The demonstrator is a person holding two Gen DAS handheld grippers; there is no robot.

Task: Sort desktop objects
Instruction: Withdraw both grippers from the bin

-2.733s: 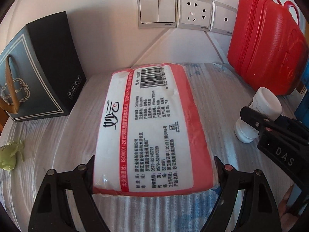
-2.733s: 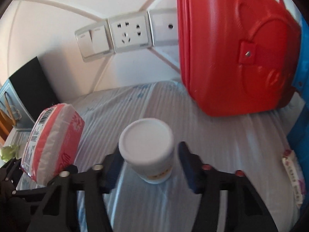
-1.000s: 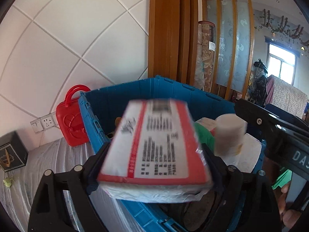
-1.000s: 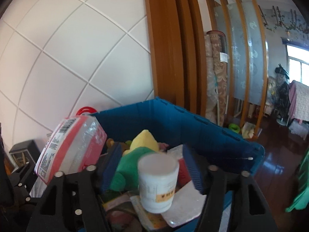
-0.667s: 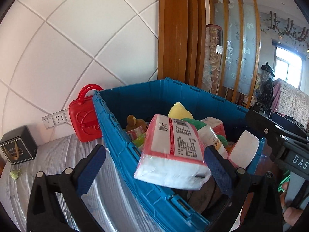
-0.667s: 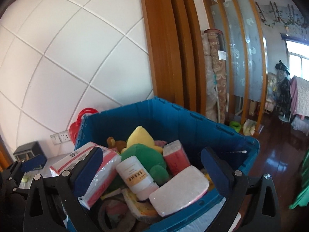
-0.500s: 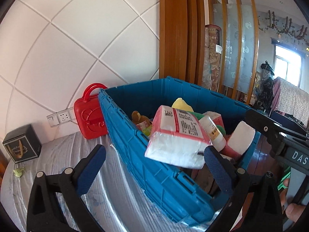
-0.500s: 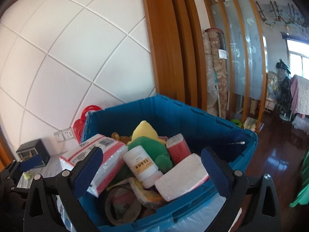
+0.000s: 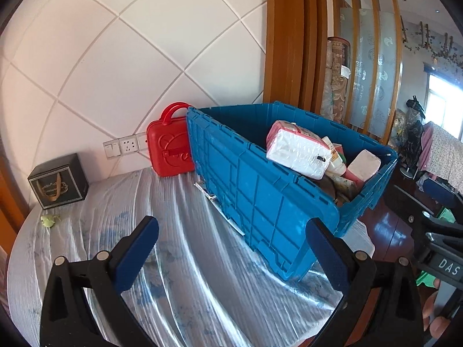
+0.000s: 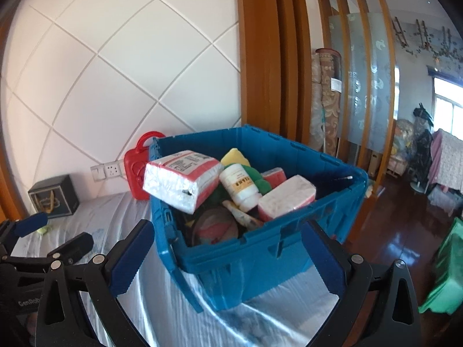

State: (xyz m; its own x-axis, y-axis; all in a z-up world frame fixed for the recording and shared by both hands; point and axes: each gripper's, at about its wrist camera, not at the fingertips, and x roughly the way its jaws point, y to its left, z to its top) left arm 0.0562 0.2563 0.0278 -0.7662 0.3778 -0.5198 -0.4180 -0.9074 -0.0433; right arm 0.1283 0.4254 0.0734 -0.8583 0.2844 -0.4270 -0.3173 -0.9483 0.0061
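Observation:
A blue crate (image 9: 260, 190) (image 10: 260, 245) stands on the table at its right end, full of items. A red-and-white tissue pack (image 9: 298, 149) (image 10: 182, 177) lies on top of the pile, next to a white bottle (image 10: 238, 185) (image 9: 332, 156) and a pink-white pack (image 10: 286, 199). My left gripper (image 9: 231, 248) is open and empty, back from the crate's near side. My right gripper (image 10: 225, 254) is open and empty in front of the crate's end wall.
A red case (image 9: 166, 147) (image 10: 136, 170) stands against the wall behind the crate. A black gift bag (image 9: 58, 182) (image 10: 53, 195) stands at the far left with a small green toy (image 9: 49, 221) in front. The table is covered in striped cloth (image 9: 144, 231). Wooden floor (image 10: 405, 231) lies to the right.
Both grippers carried the tissue pack and white bottle over the crate, let them go into it, and have pulled back and lower. Both items now rest on the pile.

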